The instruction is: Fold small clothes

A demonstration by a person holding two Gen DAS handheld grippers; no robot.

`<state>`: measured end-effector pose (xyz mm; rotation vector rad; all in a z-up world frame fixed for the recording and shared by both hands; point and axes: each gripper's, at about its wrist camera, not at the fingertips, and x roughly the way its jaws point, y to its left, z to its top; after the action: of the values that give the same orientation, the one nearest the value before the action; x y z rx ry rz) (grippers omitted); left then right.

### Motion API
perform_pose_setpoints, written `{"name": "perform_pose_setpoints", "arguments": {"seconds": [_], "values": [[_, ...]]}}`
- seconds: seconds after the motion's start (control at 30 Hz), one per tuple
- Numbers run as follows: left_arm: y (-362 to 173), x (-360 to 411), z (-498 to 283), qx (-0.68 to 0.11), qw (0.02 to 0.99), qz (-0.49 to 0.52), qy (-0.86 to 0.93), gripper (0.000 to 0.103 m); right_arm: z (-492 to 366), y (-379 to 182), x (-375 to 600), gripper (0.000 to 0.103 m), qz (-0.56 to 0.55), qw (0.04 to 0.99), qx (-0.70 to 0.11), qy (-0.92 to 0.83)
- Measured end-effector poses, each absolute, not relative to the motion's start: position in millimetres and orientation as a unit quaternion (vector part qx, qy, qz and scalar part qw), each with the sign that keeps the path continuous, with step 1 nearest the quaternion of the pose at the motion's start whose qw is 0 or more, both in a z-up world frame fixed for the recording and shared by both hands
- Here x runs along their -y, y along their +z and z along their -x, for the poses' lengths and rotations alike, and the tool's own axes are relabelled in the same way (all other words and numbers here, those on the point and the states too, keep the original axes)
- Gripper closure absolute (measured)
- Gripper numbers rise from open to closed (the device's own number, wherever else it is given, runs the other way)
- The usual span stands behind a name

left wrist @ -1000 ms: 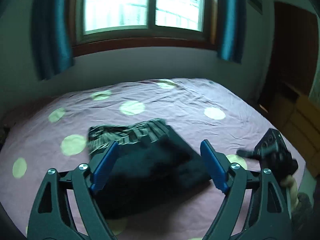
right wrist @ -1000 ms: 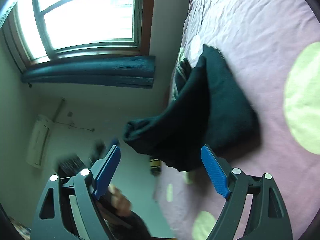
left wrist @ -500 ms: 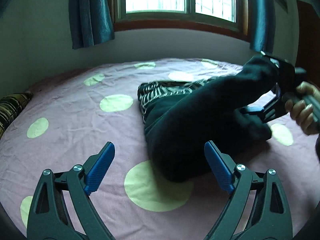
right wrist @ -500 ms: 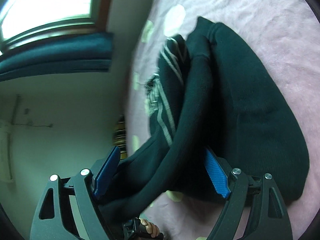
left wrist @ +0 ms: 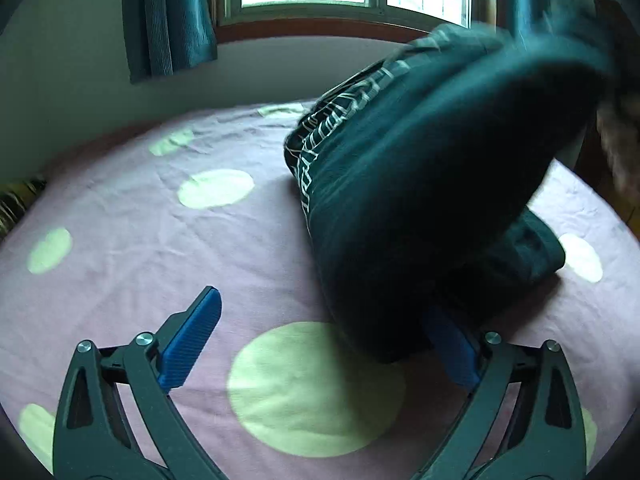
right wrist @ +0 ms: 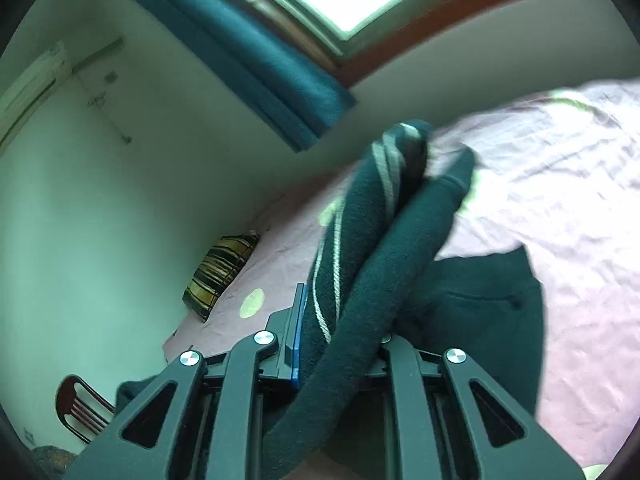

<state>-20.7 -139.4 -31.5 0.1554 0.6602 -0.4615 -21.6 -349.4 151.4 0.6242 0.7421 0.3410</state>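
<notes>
Right hand-held gripper point(right wrist: 338, 344): jaws closing, pads pressing a thick fold of the dark green fleece garment with pale stripes point(left wrist: 420, 184), lifted at its right side. The garment's lower part still lies on the pink bedsheet with pale green dots point(left wrist: 132, 216), right of centre. Left hand-held gripper point(left wrist: 320, 344): jaws wide and opening, low over the sheet; its right pad is partly hidden by the garment's near edge, touching or not I cannot tell. Teal curtain point(left wrist: 168, 16) beside the far window.
</notes>
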Motion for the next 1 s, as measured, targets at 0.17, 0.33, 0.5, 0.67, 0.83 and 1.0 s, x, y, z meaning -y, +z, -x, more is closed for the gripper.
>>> {"name": "perform_pose_setpoints", "arguments": {"seconds": [0.17,0.33,0.5,0.67,0.83,1.0], "values": [[-46.0,154.4,10.4,-0.354,0.901,-0.08,-0.237,0.004,30.7,15.7,410.5,0.088,-0.385,0.791,-0.467,0.092],[-43.7,151.3,10.1,-0.358,0.902,-0.074,-0.229,0.004,52.6,15.1,422.8,0.053,-0.461,0.766,-0.432,0.117],[-31.4,160.4,33.9,-0.309,0.919,-0.118,-0.214,0.004,89.4,49.0,432.5,0.026,-0.507,0.747,-0.42,0.091],[-22.2,177.2,38.9,-0.271,0.924,-0.158,-0.218,0.004,105.3,52.8,428.4,0.024,-0.553,0.699,-0.448,0.071],[-22.7,179.7,30.3,-0.281,0.916,-0.164,-0.235,0.004,100.3,57.3,426.8,0.024,-0.586,0.671,-0.448,0.075],[-33.8,182.2,21.1,-0.307,0.902,-0.172,-0.25,0.004,93.9,62.2,417.3,0.023,-0.578,0.662,-0.469,0.085]]}}
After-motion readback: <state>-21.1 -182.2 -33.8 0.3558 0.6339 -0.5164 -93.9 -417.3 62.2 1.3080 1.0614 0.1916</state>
